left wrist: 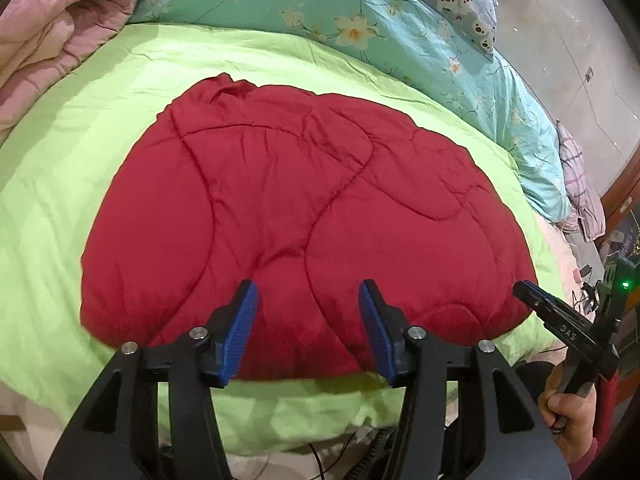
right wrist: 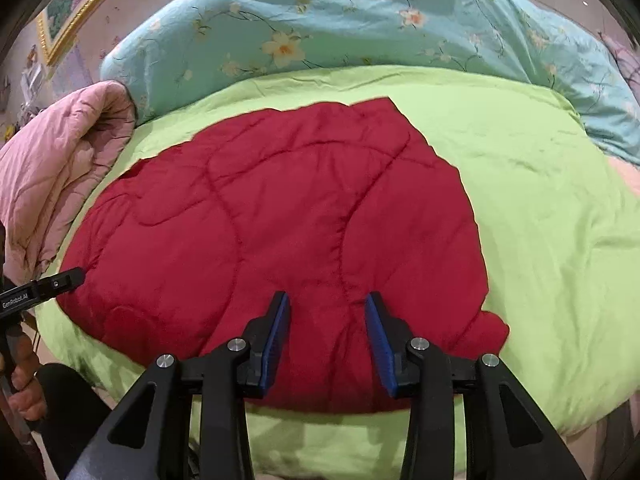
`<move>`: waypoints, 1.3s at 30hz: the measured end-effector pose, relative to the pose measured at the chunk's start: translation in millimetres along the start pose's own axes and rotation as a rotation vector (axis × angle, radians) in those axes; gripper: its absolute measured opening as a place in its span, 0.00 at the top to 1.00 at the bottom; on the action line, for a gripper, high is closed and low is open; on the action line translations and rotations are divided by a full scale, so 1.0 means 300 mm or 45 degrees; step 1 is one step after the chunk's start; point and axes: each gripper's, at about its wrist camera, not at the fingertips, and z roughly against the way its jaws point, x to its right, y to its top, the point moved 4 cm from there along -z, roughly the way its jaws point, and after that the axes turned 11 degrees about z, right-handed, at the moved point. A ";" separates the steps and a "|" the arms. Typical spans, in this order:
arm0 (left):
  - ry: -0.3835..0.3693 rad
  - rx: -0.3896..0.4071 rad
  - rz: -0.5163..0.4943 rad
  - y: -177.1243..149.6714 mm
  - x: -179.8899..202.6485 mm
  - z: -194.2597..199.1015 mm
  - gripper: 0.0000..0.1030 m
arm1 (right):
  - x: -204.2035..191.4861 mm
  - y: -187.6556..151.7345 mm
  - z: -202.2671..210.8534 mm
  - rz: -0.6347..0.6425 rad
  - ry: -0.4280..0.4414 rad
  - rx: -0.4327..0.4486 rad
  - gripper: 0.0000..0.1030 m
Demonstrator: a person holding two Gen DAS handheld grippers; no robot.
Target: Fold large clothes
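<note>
My left gripper [left wrist: 308, 312] hangs with its blue pads [left wrist: 240, 332] spread wide and nothing between them, poised above the near edge of the red quilted blanket [left wrist: 304, 208]. My right gripper [right wrist: 326, 332] is likewise released, hovering over the same near edge further along. The blanket lies spread on the lime-green sheet [left wrist: 52, 208], apparently already doubled, its corners rumpled. To fold well, I judge I should bring both grippers down onto the near hem at matching points, pinch through all layers, lift together and carry the edge evenly toward the far side. Beyond lie a teal floral duvet [right wrist: 360, 24] and a pink quilt [left wrist: 60, 20], well clear.
</note>
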 end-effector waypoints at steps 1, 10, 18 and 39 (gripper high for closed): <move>0.004 -0.003 0.002 -0.008 0.001 0.008 0.49 | -0.009 -0.002 0.018 0.006 0.012 0.012 0.61; 0.071 -0.026 0.040 -0.071 -0.025 0.032 0.49 | -0.086 -0.036 0.106 0.059 0.086 0.038 0.60; 0.128 -0.015 0.030 -0.104 -0.028 0.042 0.49 | -0.148 -0.058 0.124 0.090 0.128 0.025 0.59; 0.261 0.081 -0.036 0.024 -0.063 -0.051 0.36 | -0.380 0.274 -0.207 0.326 0.217 -0.077 0.44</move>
